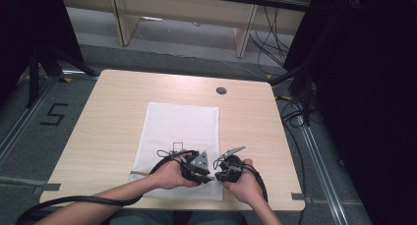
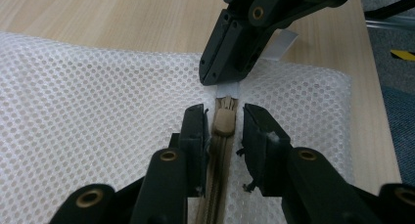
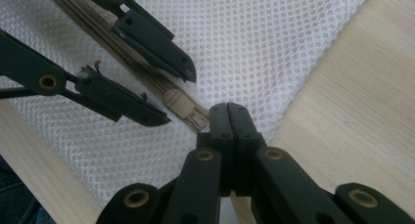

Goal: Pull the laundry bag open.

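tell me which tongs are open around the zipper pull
The left tongs: jaws apart either side of the tan zipper pull. The right tongs are shut.

From my seat I read one mark: a black "5" [image 1: 53, 114] taped on the grey floor [image 1: 29, 151] left of the table [image 1: 113, 102]. No other lettering is legible.

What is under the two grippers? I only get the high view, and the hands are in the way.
Observer: A tan zip pull on a white mesh bag.
Operator: Is the left gripper grabbing it?
Observer: Not yet. The left gripper has one jaw on each side of the pull, with gaps.
Operator: And the right one?
Observer: The right gripper is shut, its tips at a white tab at the zip's end.
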A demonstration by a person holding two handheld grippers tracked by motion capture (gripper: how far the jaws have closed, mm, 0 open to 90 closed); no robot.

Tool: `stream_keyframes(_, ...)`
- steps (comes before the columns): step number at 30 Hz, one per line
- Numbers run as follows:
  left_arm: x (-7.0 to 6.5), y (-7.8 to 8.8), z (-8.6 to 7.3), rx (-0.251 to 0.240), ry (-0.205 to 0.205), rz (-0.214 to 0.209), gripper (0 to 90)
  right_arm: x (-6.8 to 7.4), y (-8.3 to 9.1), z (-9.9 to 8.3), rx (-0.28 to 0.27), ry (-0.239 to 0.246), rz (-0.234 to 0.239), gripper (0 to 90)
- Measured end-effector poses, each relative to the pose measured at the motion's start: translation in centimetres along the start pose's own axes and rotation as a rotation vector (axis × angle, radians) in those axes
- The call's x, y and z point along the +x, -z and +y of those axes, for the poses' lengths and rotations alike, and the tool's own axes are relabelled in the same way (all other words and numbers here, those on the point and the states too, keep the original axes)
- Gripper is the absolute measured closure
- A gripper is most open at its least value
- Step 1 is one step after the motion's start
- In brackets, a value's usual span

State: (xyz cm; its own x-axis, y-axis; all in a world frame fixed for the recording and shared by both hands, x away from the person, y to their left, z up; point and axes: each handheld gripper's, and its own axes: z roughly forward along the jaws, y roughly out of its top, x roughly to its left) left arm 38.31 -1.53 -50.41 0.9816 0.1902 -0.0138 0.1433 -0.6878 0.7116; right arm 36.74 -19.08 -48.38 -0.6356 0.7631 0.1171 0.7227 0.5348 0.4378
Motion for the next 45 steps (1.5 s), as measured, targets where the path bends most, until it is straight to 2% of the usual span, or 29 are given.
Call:
stream_keyframes(3, 0.0, -0.1, 0.1, 0.019, -0.039, 0.012, 73.6, 0.0, 0.0, 0.0, -0.001, 0.000, 0.001, 90.0)
stream_keyframes(8, -0.3, -0.2, 0.4, 0.024, -0.062, 0.018, 77.9, -0.1, 0.0, 0.0, -0.002, -0.003, 0.002, 90.0)
stream_keyframes(10, -0.5, -0.2, 0.6, 0.037, -0.093, 0.032, 80.1, -0.1, 0.0, 0.0, -0.001, -0.003, 0.003, 90.0)
stream_keyframes(13, -0.6, -0.3, 0.6, 0.039, -0.089, 0.035, 80.8, -0.1, 0.0, 0.0, -0.003, 0.000, 0.002, 90.0)
stream_keyframes(15, -0.5, -0.2, 0.5, 0.032, -0.087, 0.038, 80.9, 0.0, 0.1, -0.1, 0.003, -0.015, -0.001, 90.0)
stream_keyframes(16, -0.5, -0.2, 0.5, 0.034, -0.089, 0.038, 80.9, -0.2, 0.0, -0.1, -0.012, 0.011, 0.007, 90.0)
stream_keyframes(18, -0.7, -0.2, 0.6, 0.040, -0.088, 0.039, 80.9, -0.2, 0.0, -0.1, -0.011, 0.008, 0.006, 90.0)
stream_keyframes(19, -0.7, -0.2, 0.7, 0.044, -0.103, 0.044, 80.8, -0.2, 0.0, -0.1, -0.016, 0.014, 0.006, 90.0)
stream_keyframes(25, -1.1, -0.3, 0.7, 0.025, -0.119, 0.052, 79.6, -0.3, 0.0, -0.1, -0.019, 0.015, 0.008, 90.0)
stream_keyframes(30, -1.1, -0.4, 0.7, 0.032, -0.128, 0.055, 79.9, -0.3, -0.1, -0.1, -0.023, 0.008, 0.009, 90.0)
stream_keyframes(32, -1.1, -0.4, 0.8, 0.044, -0.143, 0.056, 81.0, -0.2, 0.0, -0.1, -0.021, 0.011, 0.007, 90.0)
stream_keyframes(33, -1.1, -0.4, 0.8, 0.046, -0.143, 0.059, 81.1, -0.2, 0.0, -0.1, -0.020, 0.012, 0.007, 90.0)
stream_keyframes(35, -1.1, -0.4, 0.9, 0.044, -0.115, 0.052, 81.3, -0.2, 0.0, -0.1, -0.017, 0.013, 0.005, 90.0)
stream_keyframes(36, -1.1, -0.3, 0.9, 0.050, -0.116, 0.053, 81.4, 0.1, 0.1, -0.1, 0.001, -0.009, 0.005, 90.0)
stream_keyframes(38, -1.1, -0.3, 1.0, 0.052, -0.117, 0.054, 81.5, 0.2, 0.1, -0.1, 0.010, -0.009, -0.013, 90.0)
stream_keyframes(39, -1.1, -0.3, 0.9, 0.050, -0.112, 0.052, 81.5, 0.0, 0.0, -0.1, -0.004, 0.024, -0.008, 90.0)
stream_keyframes(41, -1.1, -0.3, 0.9, 0.050, -0.111, 0.052, 81.5, 0.1, 0.0, -0.1, -0.002, 0.031, -0.011, 90.0)
stream_keyframes(42, -1.1, -0.3, 0.9, 0.050, -0.110, 0.052, 81.5, 0.1, 0.0, -0.1, -0.002, 0.031, -0.011, 90.0)
stream_keyframes(43, -1.1, -0.2, 1.0, 0.051, -0.111, 0.054, 81.6, 0.3, 0.1, -0.1, 0.014, 0.006, -0.018, 90.0)
stream_keyframes(45, -1.2, -0.2, 1.0, 0.054, -0.106, 0.049, 81.6, 0.4, 0.1, -0.1, 0.014, 0.011, -0.023, 90.0)
